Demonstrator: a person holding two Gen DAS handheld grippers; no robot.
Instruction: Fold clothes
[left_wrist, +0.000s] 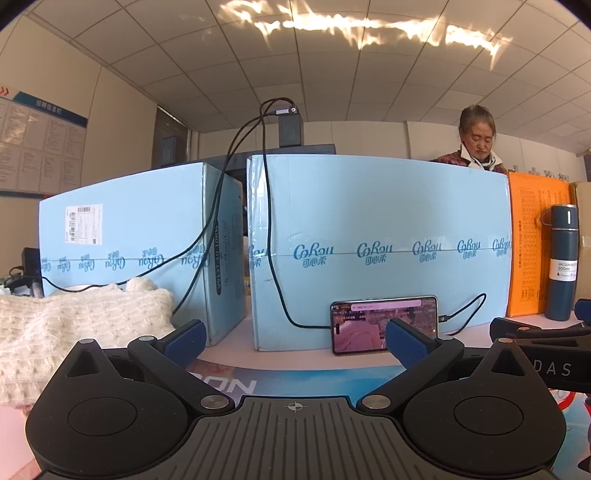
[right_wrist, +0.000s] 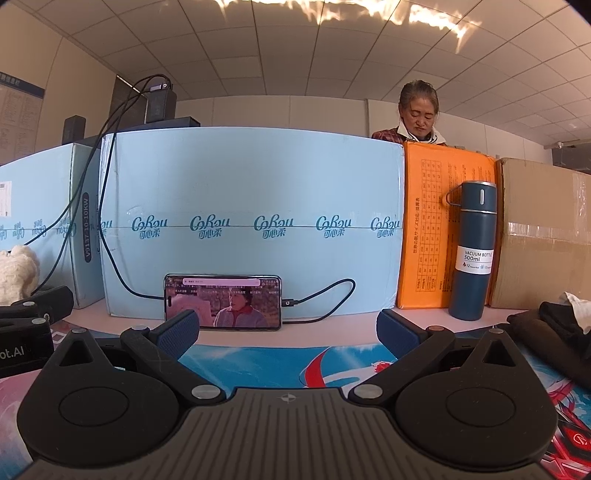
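A cream, chunky-knit woolly garment (left_wrist: 74, 325) lies bunched in a loose heap on the table at the left, its fuzzy ribbed surface rumpled and one rounded lump poking up at the back; it rests just left of the left gripper (left_wrist: 295, 341) and against the foot of a pale blue cardboard box (left_wrist: 122, 229). From the right wrist view only a small tuft of it shows at the far left edge. A dark, crumpled cloth (right_wrist: 546, 332) with a white scrap on it lies at the right of the right gripper (right_wrist: 288, 328).

Both grippers hover low over a printed table mat (right_wrist: 295, 365) with their blue-padded jaws spread wide apart and nothing between them.

A second pale blue cardboard box (right_wrist: 251, 184) carries a repeated teal logo printed upside down, with Chinese characters beneath; the end flap of the left box reads "V9137-10-10KW". A white shipping label with a barcode sits on the left box. A dark blue steel flask (right_wrist: 471, 251) bears a white band reading "VACUUM BOTTLE 500ml". It stands before an orange carton (right_wrist: 428, 229) printed with a table. A smartphone (right_wrist: 223, 302) leans on the box, playing video, a black cable (right_wrist: 325, 295) plugged in. A person (right_wrist: 419, 114) stands behind the boxes.
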